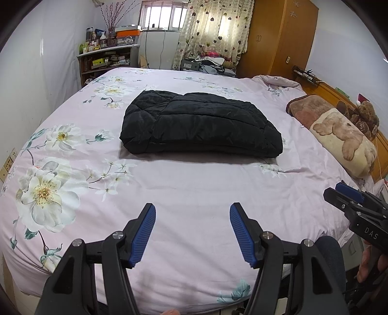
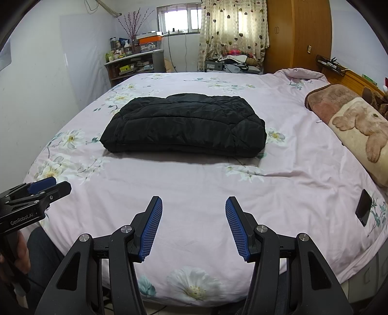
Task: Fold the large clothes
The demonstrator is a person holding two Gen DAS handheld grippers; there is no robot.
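Black quilted jacket (image 1: 201,124) lies folded into a thick rectangular bundle, approx centre of bed (image 1: 194,193), flat on pink floral sheet. Seen from both wrist cams; bundle edges fairly square, near edge throws a shadow on sheet

Left hand-held gripper (image 1: 192,232): jaws apart, blue pads facing each other, nothing btwn them. Hovers above near edge of bed, well apart from jacket, pointing down toward sheet. No contact w/ fabric visible

Right hand-held gripper (image 2: 194,227): jaws likewise spread, nothing btwn pads, above near edge of bed, to the right of the left one. Well apart from jacket. In left cam it shows at far right edge of view, a hand (image 1: 371,264) on its handle

Other items: brown/cream bear-print blanket (image 2: 359,126), rolled, along right side of bed near wooden headboard. Dark phone (image 2: 363,210) flat on sheet, near-right, apart from blanket. Cluttered shelf (image 2: 133,63) at far-left wall, window (image 2: 179,20) behind it, heart-print curtain (image 2: 234,26) to its right, wooden wardrobe (image 2: 298,34) far right
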